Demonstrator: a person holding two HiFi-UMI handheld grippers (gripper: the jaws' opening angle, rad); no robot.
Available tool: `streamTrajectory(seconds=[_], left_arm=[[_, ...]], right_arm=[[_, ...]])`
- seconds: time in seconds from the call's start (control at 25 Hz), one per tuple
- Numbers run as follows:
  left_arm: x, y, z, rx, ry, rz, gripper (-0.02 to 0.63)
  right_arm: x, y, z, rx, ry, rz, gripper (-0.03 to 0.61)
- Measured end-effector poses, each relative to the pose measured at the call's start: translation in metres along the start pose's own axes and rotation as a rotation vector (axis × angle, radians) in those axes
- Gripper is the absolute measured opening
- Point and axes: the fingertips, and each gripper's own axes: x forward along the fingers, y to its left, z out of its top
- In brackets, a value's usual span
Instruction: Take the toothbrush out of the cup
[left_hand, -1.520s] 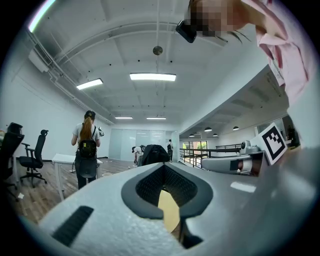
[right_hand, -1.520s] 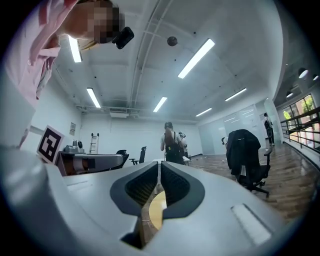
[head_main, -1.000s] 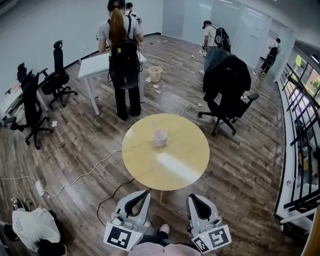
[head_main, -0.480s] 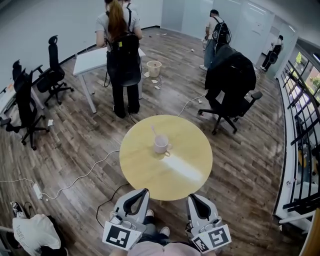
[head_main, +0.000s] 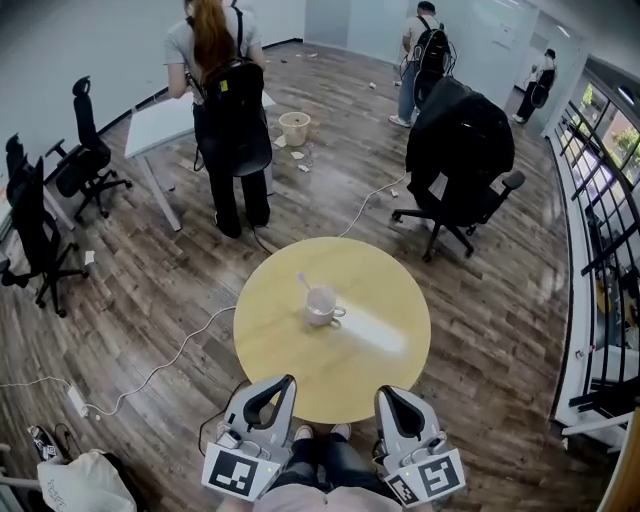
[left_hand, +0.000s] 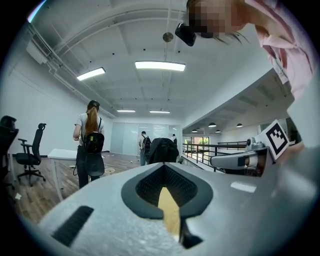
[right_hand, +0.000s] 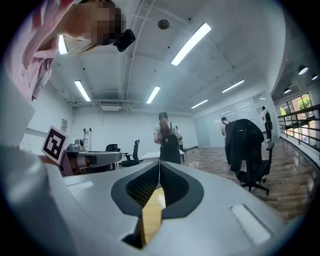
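Note:
A white cup (head_main: 321, 304) stands near the middle of the round yellow table (head_main: 380, 370), and a toothbrush (head_main: 304, 281) leans out of it to the upper left. My left gripper (head_main: 288, 382) (left_hand: 164, 165) hovers at the table's near edge, well short of the cup, its jaw tips together and empty. My right gripper (head_main: 385, 392) (right_hand: 159, 164) is beside it at the same edge. Its jaws are closing, the tips meet, and nothing is between them. Through both gripper views only a sliver of tabletop shows below the tips; the cup is hidden.
A person with a backpack (head_main: 225, 110) stands at a white desk (head_main: 150, 125) beyond the table. An office chair draped with a black jacket (head_main: 460, 150) is at the far right. Cables (head_main: 170, 355) run over the wooden floor at left, and a railing (head_main: 605, 270) lines the right side.
The table and cup have drawn closer and lower in the head view as I walked forward. Both grippers now reach the table's near edge.

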Motion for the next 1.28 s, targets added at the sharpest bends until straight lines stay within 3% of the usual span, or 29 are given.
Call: streamTrajectory(seconds=[0.4,0.6,0.92,1.12,1.28], left_arm=[[0.054,0.030,-0.005,-0.003,0.005,0.092,-0.003],[0.082,0.052,-0.012,0.013,0.030,0.087,-0.003],[0.117,0.109,-0.066,-0.001,0.150,0.081,-0.003],[0.128,0.122,-0.122,-0.078,0.297,0.056,-0.003],[0.136,0.133,-0.144,-0.114,0.306,0.043,-0.003]], right_arm=[[0.068,-0.040,0.008,-0.037,0.029,0.138,0.005],[0.112,-0.056,0.005,-0.050,0.056,0.164,0.005],[0.191,-0.058,-0.040,-0.037,0.167,0.187,0.005],[0.229,-0.060,-0.076,-0.027,0.275,0.209,0.071],[0.262,-0.064,-0.108,-0.005,0.354,0.204,0.120]])
